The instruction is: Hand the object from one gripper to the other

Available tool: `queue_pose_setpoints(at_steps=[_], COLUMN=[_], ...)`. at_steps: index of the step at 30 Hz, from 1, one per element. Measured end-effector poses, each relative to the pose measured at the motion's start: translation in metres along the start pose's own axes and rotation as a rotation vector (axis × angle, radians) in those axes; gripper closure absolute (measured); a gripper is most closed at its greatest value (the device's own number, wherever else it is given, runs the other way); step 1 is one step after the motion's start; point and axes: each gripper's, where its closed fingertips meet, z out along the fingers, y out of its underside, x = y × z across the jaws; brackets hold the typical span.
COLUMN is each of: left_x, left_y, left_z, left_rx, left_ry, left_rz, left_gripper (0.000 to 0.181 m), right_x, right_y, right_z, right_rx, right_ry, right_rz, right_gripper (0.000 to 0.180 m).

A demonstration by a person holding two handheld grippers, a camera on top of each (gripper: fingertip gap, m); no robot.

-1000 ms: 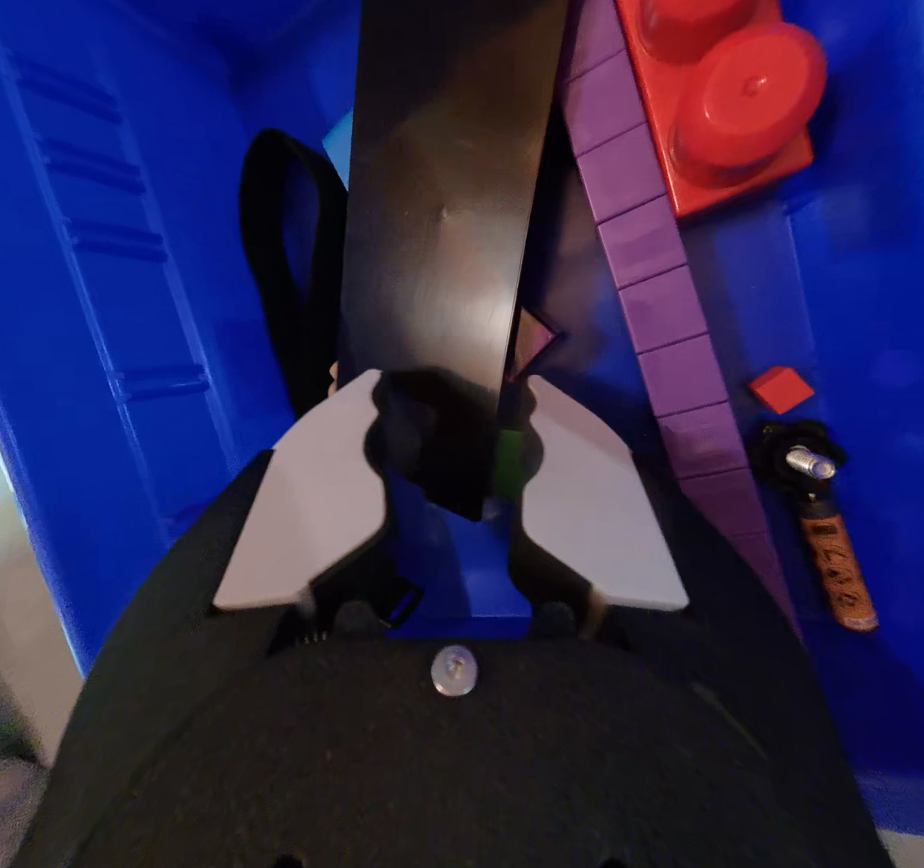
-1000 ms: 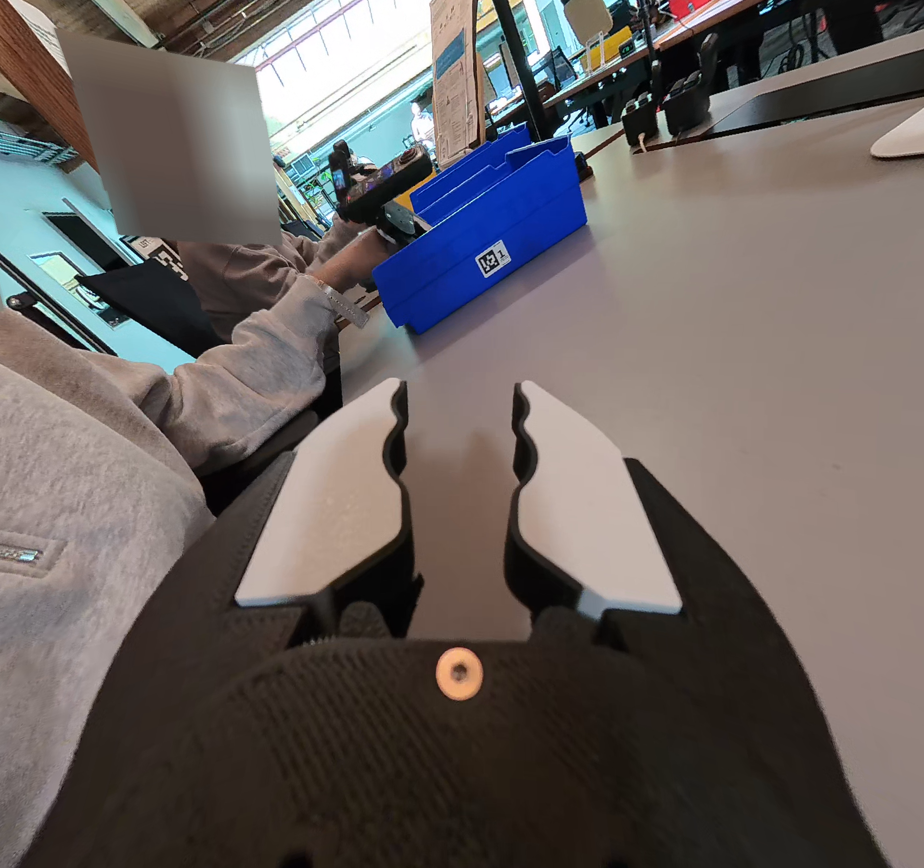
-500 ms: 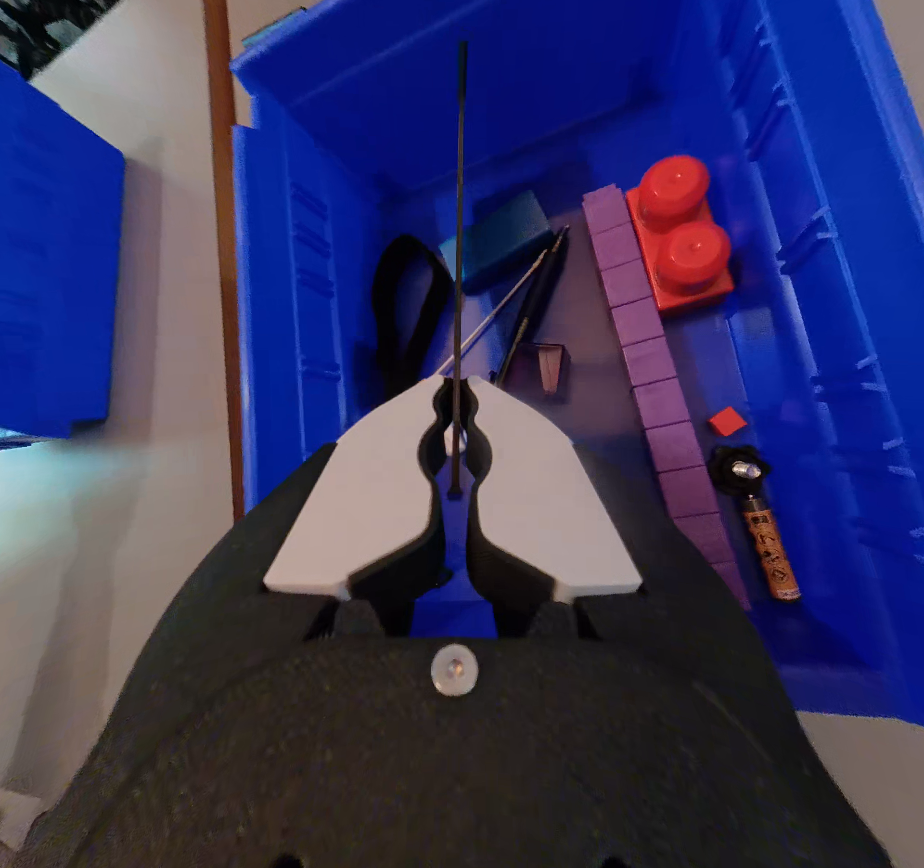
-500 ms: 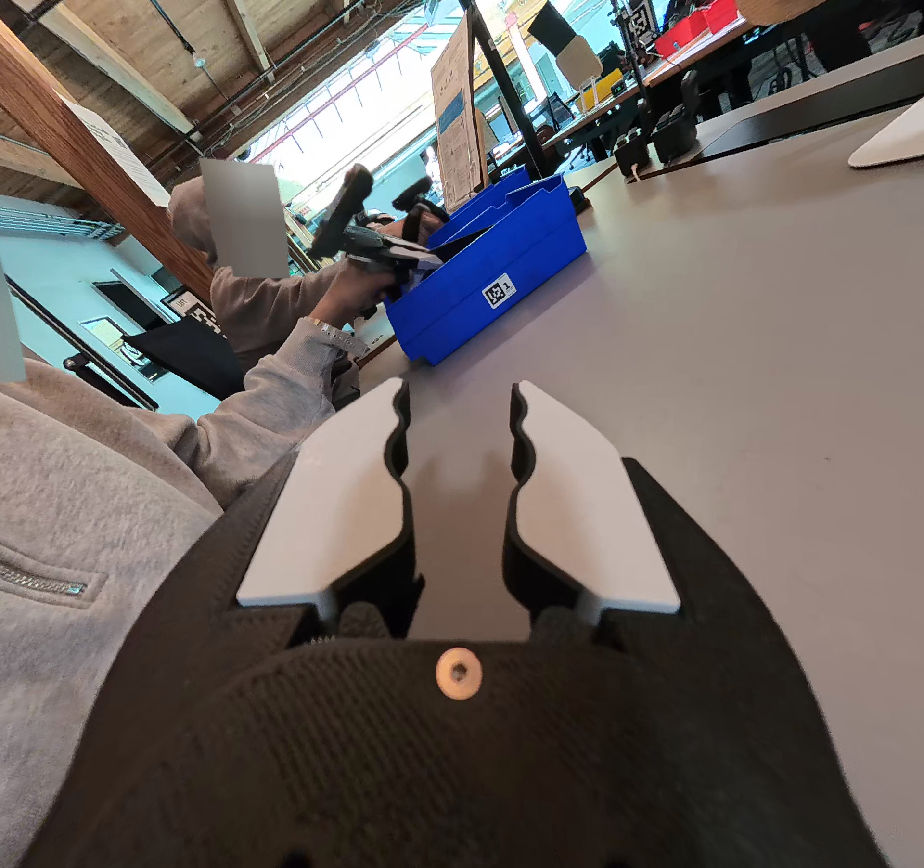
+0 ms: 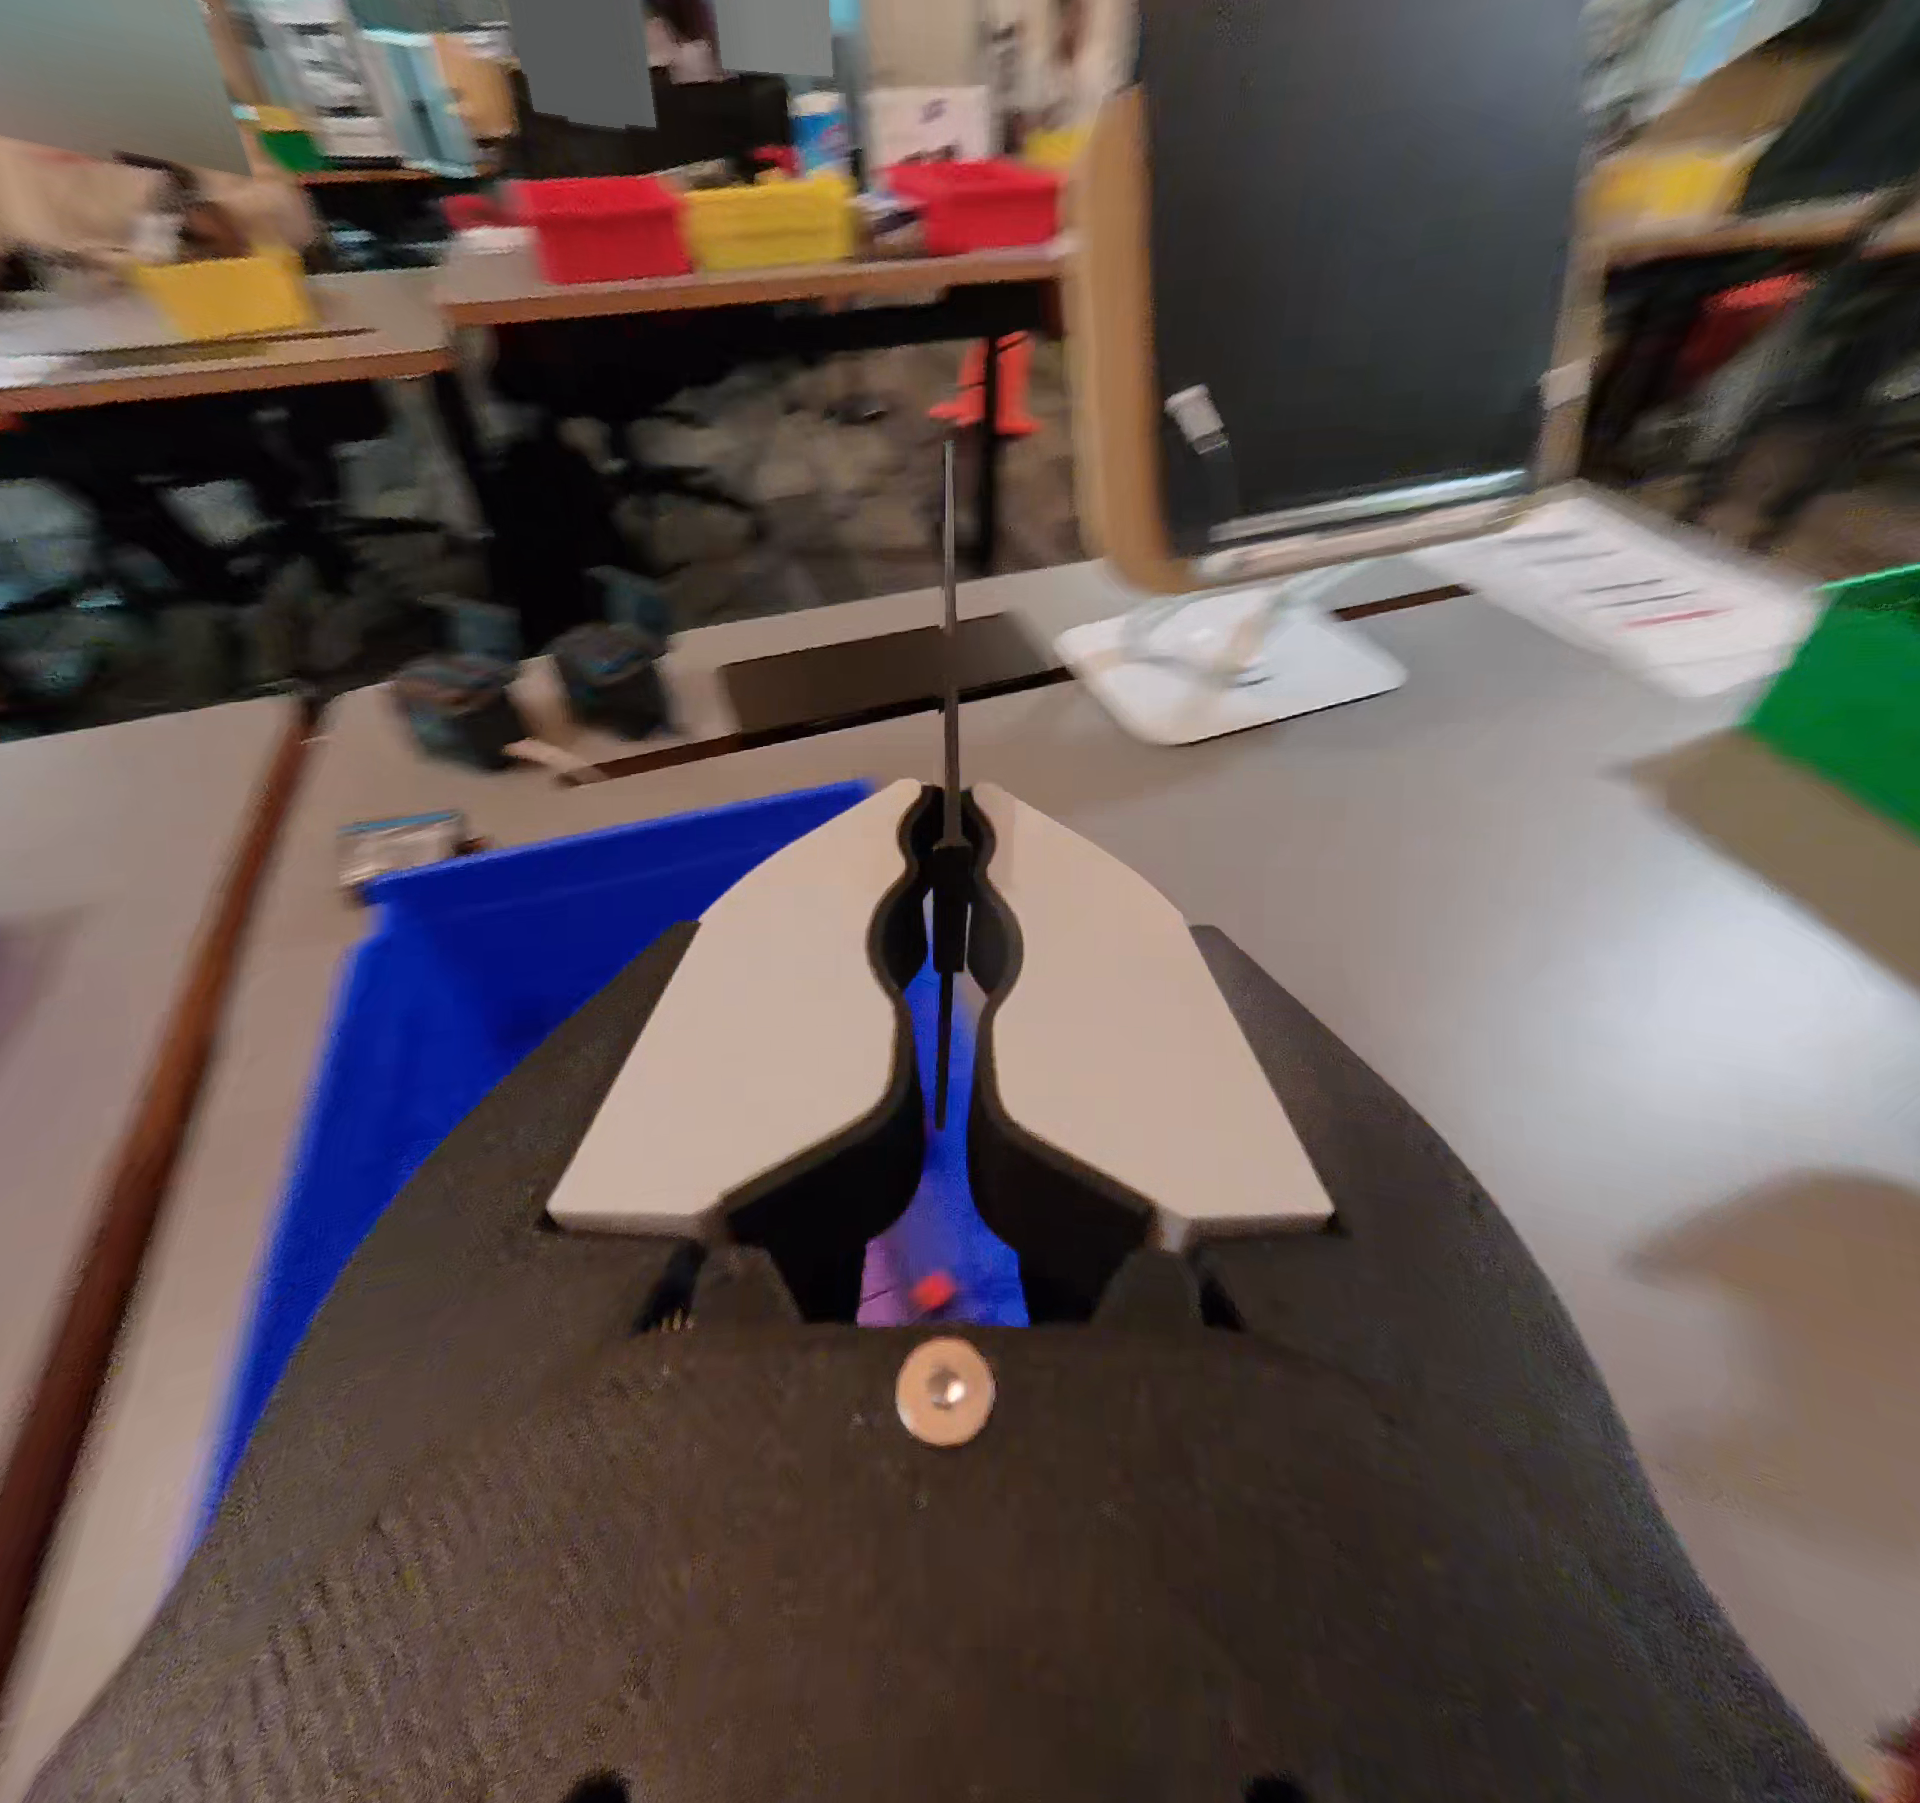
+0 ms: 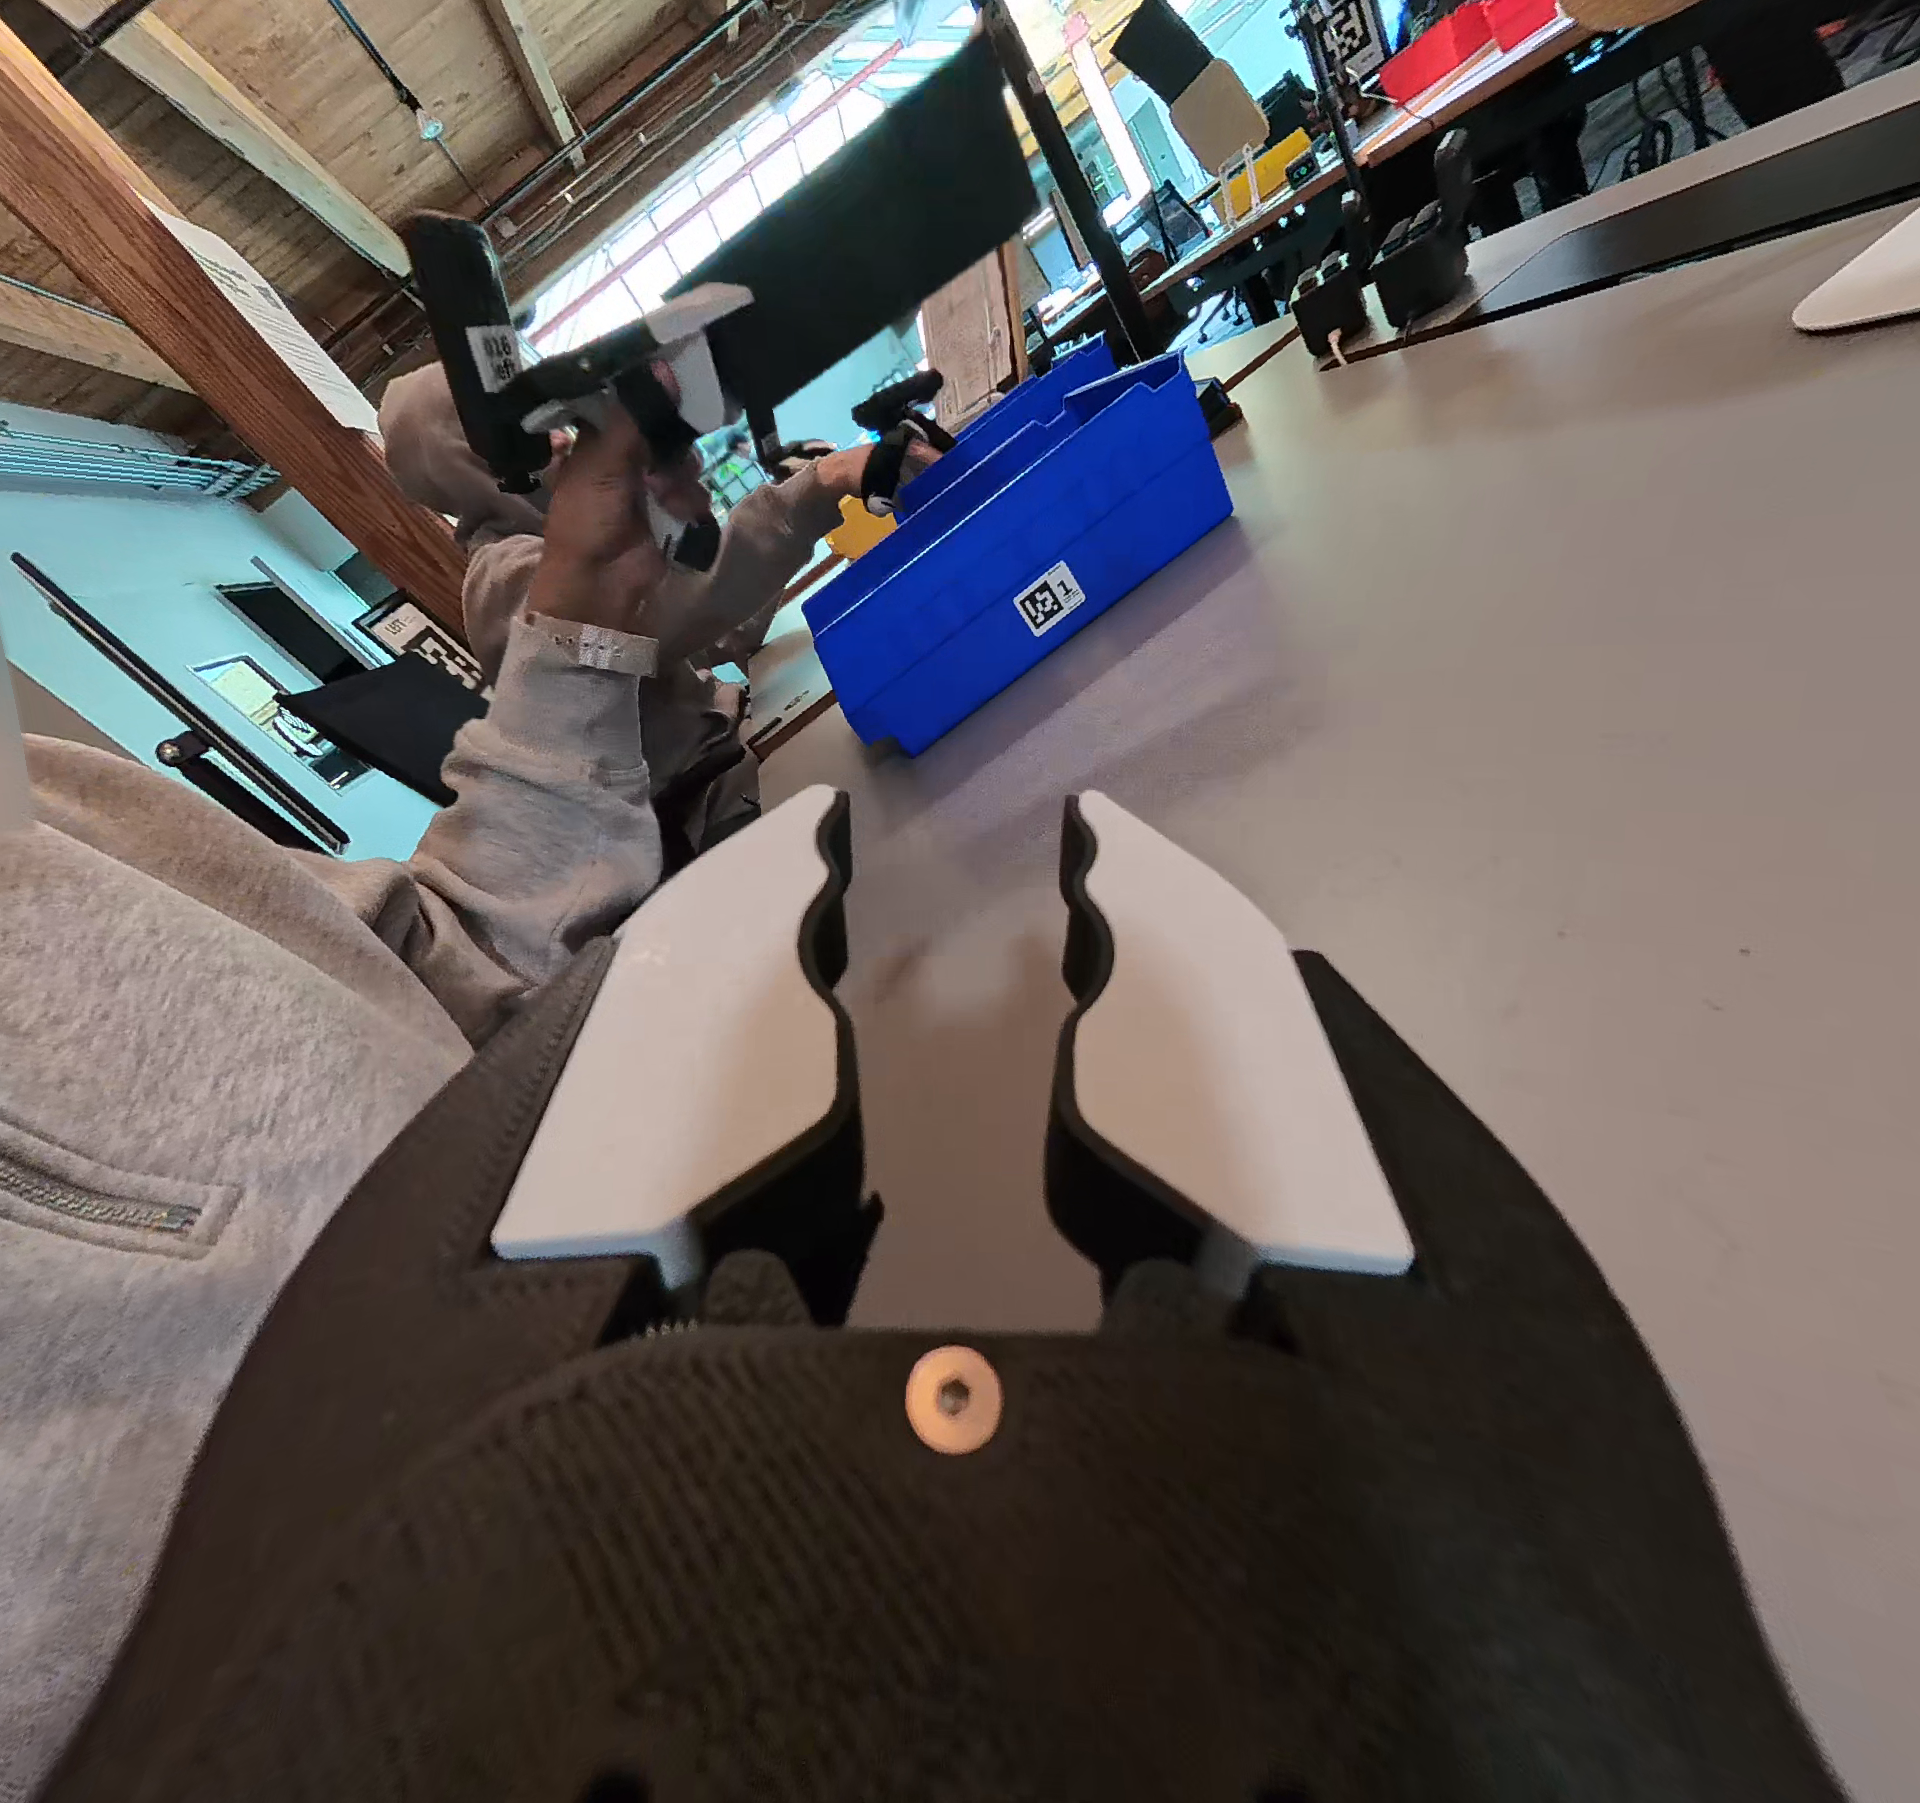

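My left gripper [image 5: 948, 792] is shut on a thin black flat sheet [image 5: 949, 610], which I see edge-on as a dark line standing up from the fingertips. The gripper is raised above the blue bin [image 5: 520, 922]. In the right wrist view the left gripper [image 6: 686, 351] is high at the upper left, in a hand, with the black sheet [image 6: 862, 226] sticking out broad and flat to the right. My right gripper [image 6: 954, 808] is open and empty, low over the grey table, far from the sheet.
The blue bin [image 6: 1091, 506] stands on the grey table, with a second blue bin behind it where another person works. A monitor on a white stand [image 5: 1226, 652], a black mat [image 5: 862, 673] and a green box [image 5: 1849, 704] lie beyond.
My left gripper closed on the black sheet, lifted it out of the bin and tipped up to face forward. My right gripper stayed open and almost still.
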Motion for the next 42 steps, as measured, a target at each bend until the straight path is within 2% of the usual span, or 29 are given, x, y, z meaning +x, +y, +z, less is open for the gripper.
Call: queue_pose_setpoints(at_steps=[1, 6, 11, 14, 15, 17, 18, 19, 20, 22, 26, 27, 29, 32, 34, 39, 41, 42], left_x=[0.018, 0.12, 0.235, 0.287, 0.3, 0.318, 0.325, 0.329, 0.331, 0.332, 0.326, 0.324, 0.322, 0.323, 0.327, 0.338, 0.337, 0.336], left_y=[-0.007, -0.009, 0.046, 0.079, 0.09, 0.107, 0.113, 0.115, 0.117, 0.123, 0.118, 0.118, 0.12, 0.126, 0.125, 0.122, 0.119, 0.118], left_z=[0.001, 0.02, 0.047, 0.053, 0.054, 0.055, 0.055, 0.054, 0.054, 0.056, 0.06, 0.064, 0.07, 0.075, 0.074, 0.068, 0.066, 0.064], left_rx=[0.028, 0.045, -0.115, -0.204, -0.242, -0.308, -0.326, -0.333, -0.334, -0.339, -0.263, -0.247, -0.221, -0.211, -0.196, -0.125, -0.083, -0.072], left_ry=[0.081, 0.484, 0.872, 1.059, 1.109, 1.176, 1.195, 1.212, 1.222, 1.207, 1.204, 1.189, 1.156, 1.122, 1.129, 1.133, 1.121, 1.122], left_rz=[-0.029, -0.152, -0.325, -0.477, -0.531, -0.601, -0.619, -0.629, -0.633, -0.599, -0.683, -0.713, -0.776, -0.825, -0.855, -0.888, -0.898, -0.899], left_gripper=[0.179, 0.179, 0.179, 0.18, 0.18, 0.18, 0.18, 0.18, 0.18, 0.18, 0.179, 0.169, 0.135, 0.11, 0.102, 0.102, 0.112, 0.123], right_x=[0.0, -0.001, 0.005, 0.015, 0.018, 0.016, 0.014, 0.012, 0.008, 0.002, -0.001, -0.001, -0.002, 0.0, 0.002, 0.002, 0.0, -0.001], right_y=[-0.001, -0.009, -0.026, -0.04, -0.041, -0.036, -0.028, -0.016, -0.006, -0.003, -0.008, -0.009, -0.014, -0.022, -0.026, -0.025, -0.021, -0.019], right_z=[0.0, -0.006, -0.023, -0.038, -0.042, -0.044, -0.043, -0.04, -0.037, -0.034, -0.031, -0.031, -0.032, -0.036, -0.039, -0.037, -0.034, -0.032], right_rx=[0.005, 0.032, 0.093, 0.141, 0.133, 0.093, 0.048, -0.02, -0.079, -0.092, -0.055, -0.041, -0.006, 0.054, 0.093, 0.1, 0.086, 0.076], right_ry=[-0.004, -0.003, 0.04, 0.045, 0.031, -0.047, -0.078, -0.107, -0.146, -0.182, -0.182, -0.182, -0.19, -0.205, -0.205, -0.199, -0.204, -0.211], right_rz=[0.002, -0.02, -0.075, -0.072, -0.056, 0.01, 0.056, 0.091, 0.114, 0.137, 0.127, 0.131, 0.15, 0.203, 0.233, 0.247, 0.252, 0.258], right_gripper=[0.14, 0.137, 0.126, 0.102, 0.101, 0.111, 0.127, 0.159, 0.175, 0.177, 0.178, 0.178, 0.178, 0.178, 0.178, 0.178, 0.178, 0.178])
